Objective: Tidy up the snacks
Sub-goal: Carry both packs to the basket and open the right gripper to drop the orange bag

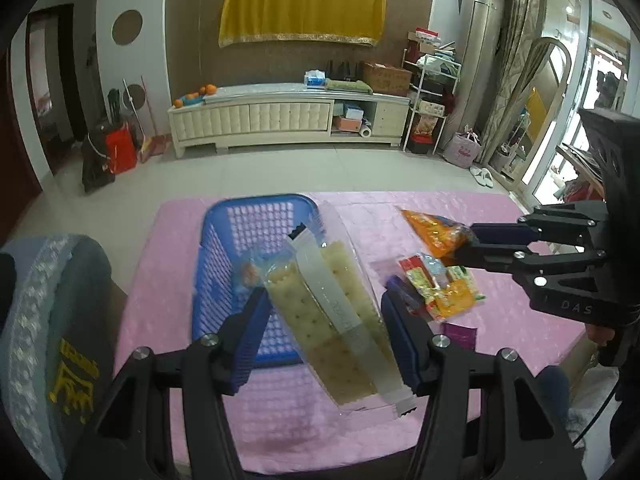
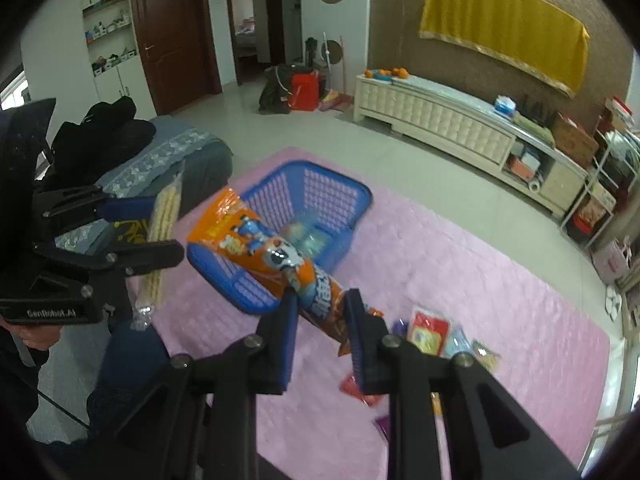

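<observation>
A blue plastic basket (image 1: 256, 240) stands on the pink tablecloth (image 1: 512, 336); it also shows in the right wrist view (image 2: 332, 196). My left gripper (image 1: 324, 312) is shut on a clear pack of crackers (image 1: 320, 316) and holds it tilted above the basket's right side; the same pack shows edge-on in the right wrist view (image 2: 162, 232). My right gripper (image 2: 320, 312) is shut on an orange snack bag (image 2: 272, 256), held above the cloth beside the basket; the bag shows in the left wrist view (image 1: 432, 232). One small snack lies inside the basket (image 2: 308, 236).
Several small snack packets (image 1: 440, 284) lie loose on the cloth to the right of the basket, also in the right wrist view (image 2: 444, 336). A grey-blue cushioned seat (image 1: 52, 320) stands left of the table. A white TV cabinet (image 1: 280, 116) is across the floor.
</observation>
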`<state>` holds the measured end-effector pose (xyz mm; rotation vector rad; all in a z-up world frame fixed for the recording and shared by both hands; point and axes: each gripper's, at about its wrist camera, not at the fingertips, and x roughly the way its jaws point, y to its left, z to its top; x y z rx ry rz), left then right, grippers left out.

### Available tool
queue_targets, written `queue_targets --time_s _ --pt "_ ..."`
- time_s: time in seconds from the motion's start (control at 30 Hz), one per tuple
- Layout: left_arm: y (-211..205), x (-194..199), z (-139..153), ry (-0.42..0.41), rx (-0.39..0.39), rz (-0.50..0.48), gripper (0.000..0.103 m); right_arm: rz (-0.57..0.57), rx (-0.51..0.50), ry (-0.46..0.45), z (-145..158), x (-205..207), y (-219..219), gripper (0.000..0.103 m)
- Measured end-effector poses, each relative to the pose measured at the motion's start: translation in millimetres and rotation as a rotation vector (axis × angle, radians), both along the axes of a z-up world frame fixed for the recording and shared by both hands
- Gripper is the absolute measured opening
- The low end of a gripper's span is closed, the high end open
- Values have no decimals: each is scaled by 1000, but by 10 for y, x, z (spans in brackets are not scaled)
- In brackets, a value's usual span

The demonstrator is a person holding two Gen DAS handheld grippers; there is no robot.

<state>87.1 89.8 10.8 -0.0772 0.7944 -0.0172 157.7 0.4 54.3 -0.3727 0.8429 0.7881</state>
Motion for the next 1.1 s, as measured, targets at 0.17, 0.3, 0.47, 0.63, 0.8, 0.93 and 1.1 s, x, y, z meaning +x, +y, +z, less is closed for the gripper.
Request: queue_targets --time_s 0.17,0.3,0.47,0.63,0.8,0.93,1.1 --pt "240 144 17 -12 25 -19 55 -32 -5 4 -7 123 320 27" --pt "399 318 -33 -3 33 -27 55 -42 -14 25 -68 296 586 27" --pt "642 636 -189 43 34 -27 55 -50 -48 48 -205 545 865 28" --pt "856 981 -407 95 23 -46 55 -56 -87 75 -412 845 1103 28" --pt "1025 1251 -618 150 0 -44 55 -61 -165 87 -695 1088 1297 28" --pt "1096 1323 -651 150 -24 -49 55 -55 -198 101 -839 1265 1414 28" --pt "1093 1332 -671 151 -6 -51 55 -79 -238 69 -971 1399 1523 35"
